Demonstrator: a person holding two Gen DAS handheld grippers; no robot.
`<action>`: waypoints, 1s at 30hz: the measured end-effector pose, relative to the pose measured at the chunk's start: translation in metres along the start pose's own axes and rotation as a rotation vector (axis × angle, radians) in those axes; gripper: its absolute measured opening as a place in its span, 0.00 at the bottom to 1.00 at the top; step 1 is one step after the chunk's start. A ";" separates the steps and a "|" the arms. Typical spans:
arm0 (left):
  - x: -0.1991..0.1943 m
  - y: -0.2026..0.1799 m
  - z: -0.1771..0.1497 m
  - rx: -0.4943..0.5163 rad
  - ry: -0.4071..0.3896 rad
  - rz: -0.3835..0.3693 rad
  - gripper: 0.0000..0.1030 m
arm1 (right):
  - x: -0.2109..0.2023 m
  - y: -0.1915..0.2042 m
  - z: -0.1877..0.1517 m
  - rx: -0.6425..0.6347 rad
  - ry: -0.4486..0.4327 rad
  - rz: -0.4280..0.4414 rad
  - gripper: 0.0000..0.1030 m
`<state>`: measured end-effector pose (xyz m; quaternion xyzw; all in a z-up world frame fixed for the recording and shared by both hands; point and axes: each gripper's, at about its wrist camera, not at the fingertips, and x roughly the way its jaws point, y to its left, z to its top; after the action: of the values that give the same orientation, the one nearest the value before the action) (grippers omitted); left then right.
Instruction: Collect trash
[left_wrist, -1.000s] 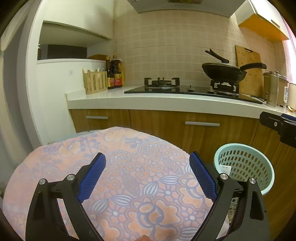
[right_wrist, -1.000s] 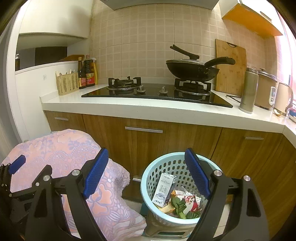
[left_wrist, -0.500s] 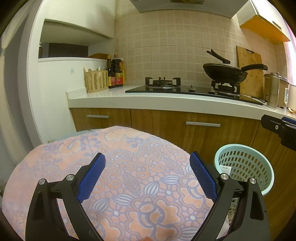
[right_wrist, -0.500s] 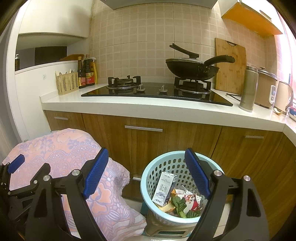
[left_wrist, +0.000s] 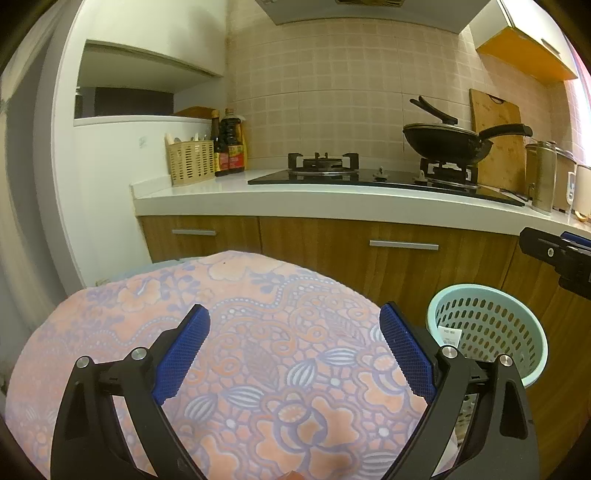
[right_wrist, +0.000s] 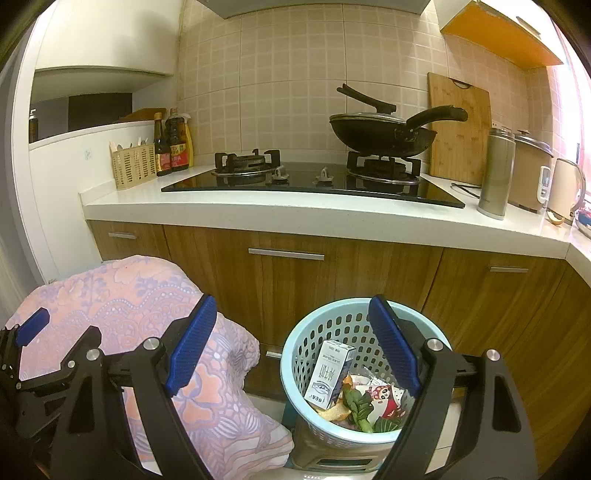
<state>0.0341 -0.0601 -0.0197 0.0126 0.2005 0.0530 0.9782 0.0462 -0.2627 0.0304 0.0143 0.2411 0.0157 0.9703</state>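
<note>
Kitchen cabinets behind, basket (right_wrist: 354, 373) beside cloth (right_wrist: 122, 306), claws gaping.

A home kitchen: gas stove (right_wrist: 314, 177) with a wok (right_wrist: 384, 136) at centre frame, tiled wall (right_wrist: 295, 74) above, wooden cabinets (right_wrist: 295, 273) below.

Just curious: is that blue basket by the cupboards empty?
No. The basket holds a carton, peels and a wrapper.

Beige tiled wall (right_wrist: 295, 74) behind white countertop (right_wrist: 295, 218) over wooden cabinets (right_wrist: 295, 280).
</note>
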 end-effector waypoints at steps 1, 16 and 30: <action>0.000 0.000 0.000 0.001 0.001 -0.002 0.88 | 0.000 0.000 0.000 0.000 0.002 0.000 0.78; 0.000 0.000 0.000 -0.001 -0.002 -0.006 0.88 | 0.002 0.001 -0.002 0.002 0.007 -0.005 0.78; -0.003 -0.004 0.000 0.012 -0.011 0.005 0.88 | 0.003 -0.001 -0.004 0.006 0.010 -0.013 0.78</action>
<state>0.0320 -0.0647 -0.0191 0.0194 0.1956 0.0540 0.9790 0.0473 -0.2631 0.0255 0.0157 0.2461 0.0087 0.9691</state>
